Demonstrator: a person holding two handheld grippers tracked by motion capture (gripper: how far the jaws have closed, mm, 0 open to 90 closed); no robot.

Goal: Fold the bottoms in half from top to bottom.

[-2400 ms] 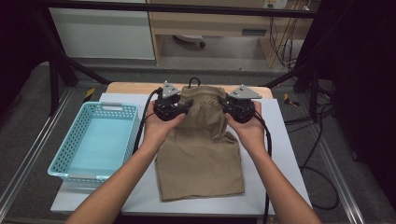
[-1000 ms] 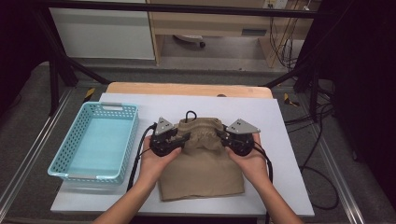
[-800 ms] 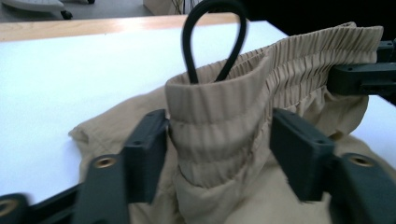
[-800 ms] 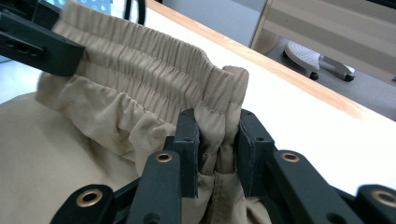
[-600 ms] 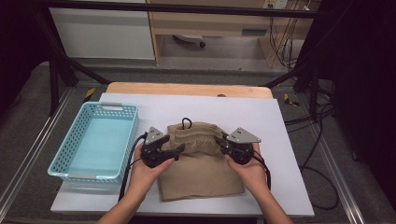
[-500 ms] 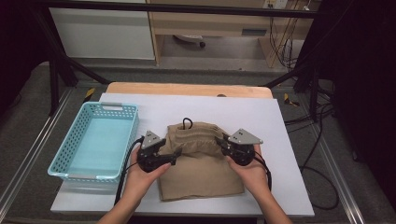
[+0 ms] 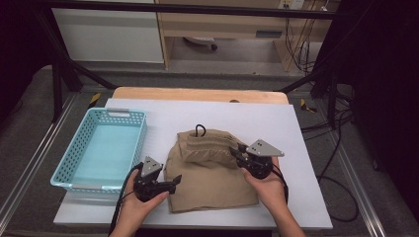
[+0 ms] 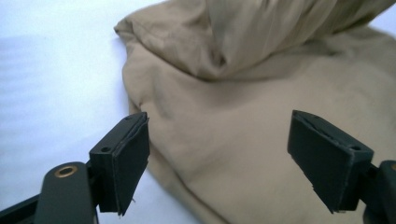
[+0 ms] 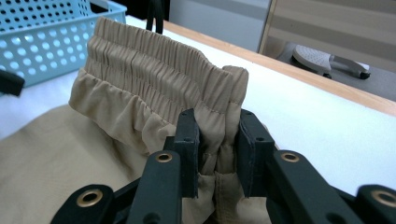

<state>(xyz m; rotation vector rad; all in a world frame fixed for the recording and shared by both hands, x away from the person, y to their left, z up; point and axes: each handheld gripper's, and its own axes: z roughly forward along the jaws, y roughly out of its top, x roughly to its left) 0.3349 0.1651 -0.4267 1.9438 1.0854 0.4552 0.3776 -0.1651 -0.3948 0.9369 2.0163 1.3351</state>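
R gripper (image 9: pixel 217 156) jaws clamped on shorts (image 7: pixel 212 170) waistband; hold tension. L gripper (image 8: pixel 233 158) jaws just opened, fabric between, untouched: re-grip the left edge low.

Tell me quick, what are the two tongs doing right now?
Left tongs: open, jaws just widened, holding nothing, over the tan shorts.
Right tongs: closed on the shorts' elastic waistband.

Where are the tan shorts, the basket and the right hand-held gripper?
tan shorts (image 7: pixel 212 180): high view, flat middle of the cloth.
basket (image 7: pixel 63 174): high view, left rim.
right hand-held gripper (image 9: pixel 217 154): right gripper view, between its tips, shut on the waistband.
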